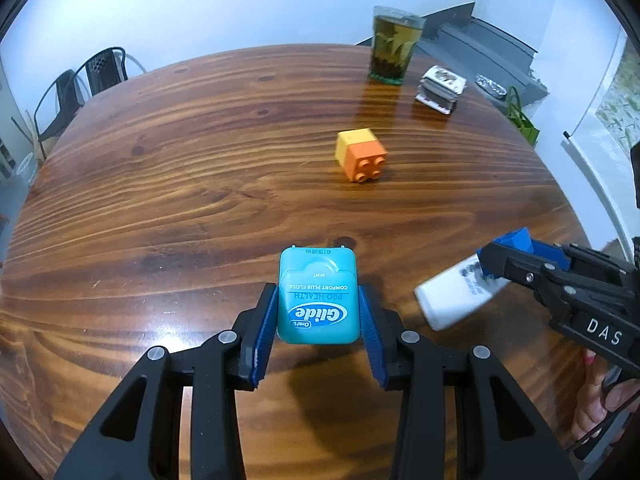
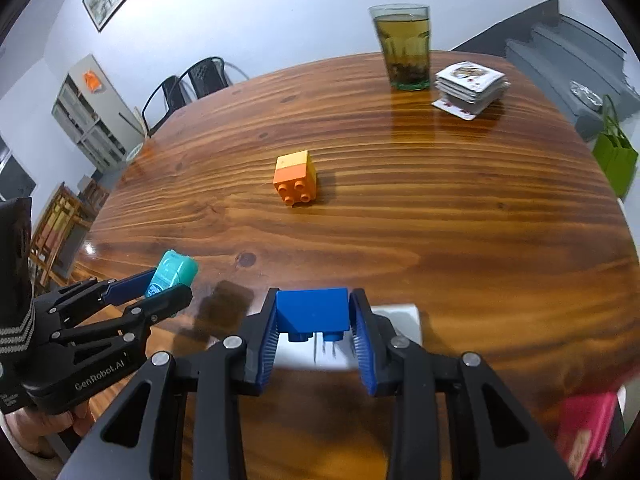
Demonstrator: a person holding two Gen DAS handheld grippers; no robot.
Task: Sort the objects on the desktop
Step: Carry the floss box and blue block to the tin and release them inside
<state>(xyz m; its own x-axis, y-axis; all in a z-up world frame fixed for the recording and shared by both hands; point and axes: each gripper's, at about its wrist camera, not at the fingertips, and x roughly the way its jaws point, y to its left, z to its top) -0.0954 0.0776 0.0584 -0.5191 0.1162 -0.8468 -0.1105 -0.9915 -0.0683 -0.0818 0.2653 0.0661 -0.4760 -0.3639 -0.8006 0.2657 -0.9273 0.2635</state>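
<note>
Grippers tilt steeply down over the wooden tabletop (image 1: 200,184) side by side: the left gripper (image 1: 318,312) has its jaws narrowed onto a teal floss box (image 1: 318,300), and the right gripper (image 2: 312,320) has its jaws clamped on a blue brick (image 2: 312,310), above a white rectangular item (image 2: 396,316) that I cannot identify. Farther off, well apart from both, lies an orange-and-yellow brick stack (image 1: 360,154), with a glass of tea (image 1: 394,46) and a deck of playing cards (image 1: 442,88) near the far edge; nothing stands between.
</note>
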